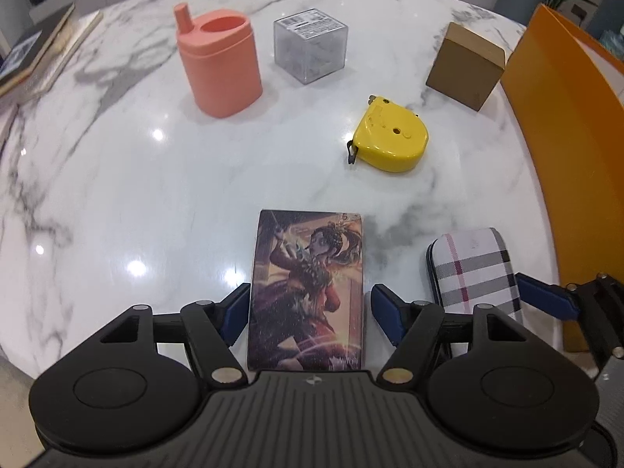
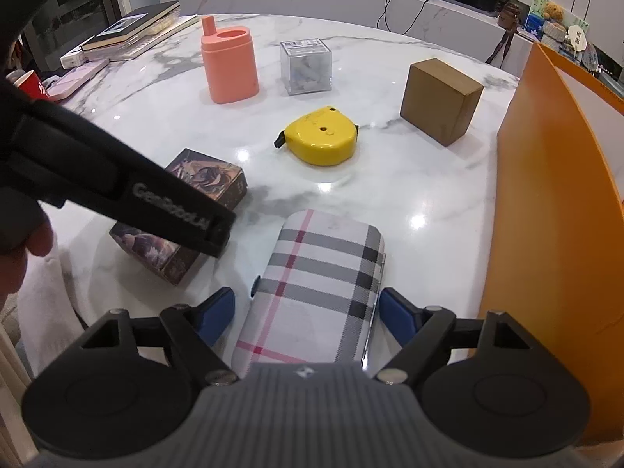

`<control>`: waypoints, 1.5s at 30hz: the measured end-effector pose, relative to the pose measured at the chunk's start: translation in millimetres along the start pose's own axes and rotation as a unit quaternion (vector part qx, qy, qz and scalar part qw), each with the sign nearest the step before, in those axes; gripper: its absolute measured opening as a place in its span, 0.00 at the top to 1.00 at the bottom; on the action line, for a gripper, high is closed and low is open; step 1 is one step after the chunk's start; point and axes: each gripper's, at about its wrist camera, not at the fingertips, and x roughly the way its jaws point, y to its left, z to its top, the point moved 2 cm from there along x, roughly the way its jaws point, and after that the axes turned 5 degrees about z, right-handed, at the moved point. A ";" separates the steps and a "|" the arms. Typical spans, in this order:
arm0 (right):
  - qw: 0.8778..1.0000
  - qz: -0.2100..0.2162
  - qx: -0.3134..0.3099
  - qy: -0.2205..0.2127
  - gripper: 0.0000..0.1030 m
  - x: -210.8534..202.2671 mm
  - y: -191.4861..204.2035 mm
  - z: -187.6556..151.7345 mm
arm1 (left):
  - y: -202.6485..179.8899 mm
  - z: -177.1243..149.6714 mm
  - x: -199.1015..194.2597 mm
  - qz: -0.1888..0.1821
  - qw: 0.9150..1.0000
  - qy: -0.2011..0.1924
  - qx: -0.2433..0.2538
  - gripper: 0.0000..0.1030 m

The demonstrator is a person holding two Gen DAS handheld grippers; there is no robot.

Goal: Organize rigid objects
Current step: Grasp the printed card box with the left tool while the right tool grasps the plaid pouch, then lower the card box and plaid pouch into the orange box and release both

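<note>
Nearest to you, your left gripper (image 1: 308, 314) straddles an illustrated box (image 1: 308, 292) that lies flat on the white marble table (image 1: 156, 202); the blue fingertips (image 1: 236, 318) sit on either side of the box, the left one touching or nearly so, the right one with a thin gap, so the jaws are set about as wide as the box and I cannot tell whether they are pressing it. Just to the right of that box, your right gripper (image 2: 308, 314) straddles a plaid case (image 2: 316, 292) in white, grey and pink, also lying on the table; its blue fingertips (image 2: 396, 321) flank the case at its near end, close to its sides, and again I cannot tell whether they are squeezing. From the right wrist camera, the black body of your left gripper crosses over the illustrated box. Farther out, near the middle of the table, a yellow tape measure (image 1: 392, 138) lies flat, well apart from both grippers. Beyond it to the right stands a brown cube-shaped box (image 1: 464, 66), near a tall orange panel (image 1: 565, 136) along the table's right edge. At the far side, a clear plastic cube (image 1: 311, 45) stands beside a salmon-pink container (image 1: 220, 64) to its left. Books (image 2: 128, 33) are stacked at the far left edge.
</note>
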 end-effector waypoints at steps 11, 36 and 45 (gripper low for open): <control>1.000 -0.002 -0.003 -0.014 0.34 -2.4 0.5 1.5 | -2.4 -1.3 -3.0 -0.015 1.000 -0.010 0.016 0.36; 0.985 -0.028 0.034 -0.166 0.34 -156.0 -46.2 12.0 | -43.1 11.3 -145.7 -0.119 0.981 -0.154 -0.006 0.36; 0.991 -0.051 0.044 -0.113 0.34 -202.2 -120.0 5.9 | -132.2 41.3 -166.2 -0.185 0.973 -0.124 0.061 0.36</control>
